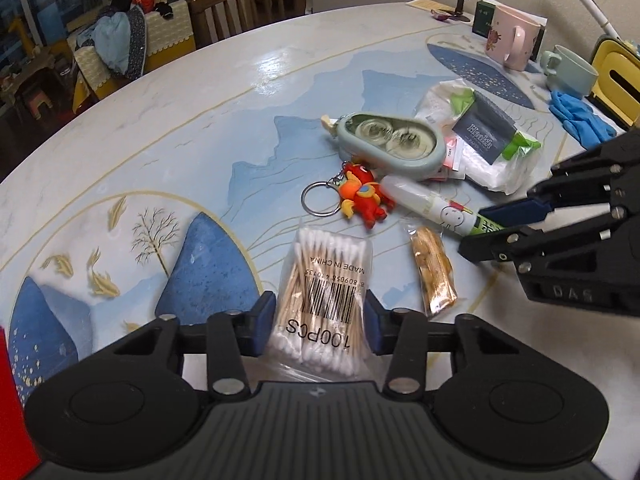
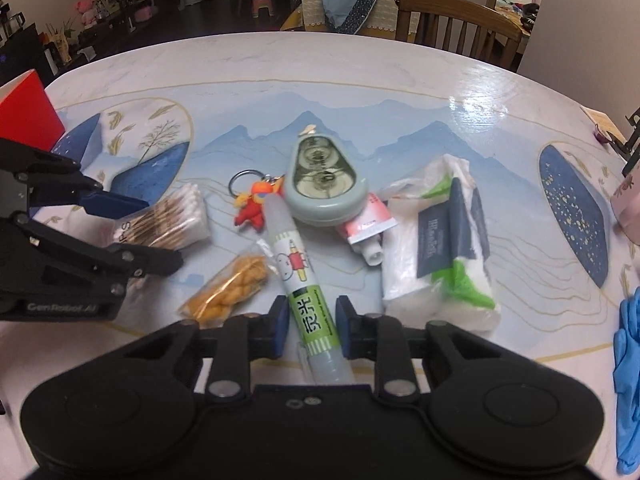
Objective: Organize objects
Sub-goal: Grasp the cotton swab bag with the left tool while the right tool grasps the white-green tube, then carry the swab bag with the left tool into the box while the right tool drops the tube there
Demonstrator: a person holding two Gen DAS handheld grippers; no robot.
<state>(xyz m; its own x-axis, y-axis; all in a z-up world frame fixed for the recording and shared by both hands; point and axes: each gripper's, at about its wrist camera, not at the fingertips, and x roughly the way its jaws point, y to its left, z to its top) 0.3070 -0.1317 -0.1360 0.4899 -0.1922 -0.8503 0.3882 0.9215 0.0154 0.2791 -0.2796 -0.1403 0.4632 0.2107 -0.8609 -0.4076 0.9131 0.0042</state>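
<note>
Two grips, one per hand, both on things lying flat on the table (image 1: 168, 92). Largest first: the cotton swab bag (image 1: 320, 300) sits dead centre in the left gripper (image 1: 320, 326), long axis running straight out along the fingers, barcode end nearest the camera. Jaws are pressed in against the bag's two long sides, pinching it across its width.

Next, the glue pen (image 2: 304, 280): lies between the jaws of the right gripper (image 2: 310, 330), long axis close to the pointing line but skewed a little, cap end leaning away to the left toward the red keychain (image 2: 254, 206). Jaws have closed onto the green-labelled stretch of the barrel, near its rear end, so most of the length overhangs forward.

Judgement: the lift turns on that skew and overhang. The pen may pivot in the pinch. The bag is soft and could sag.

Snack packet (image 2: 230, 286) lies between the two grippers, untouched, slightly nearer the right.
</note>
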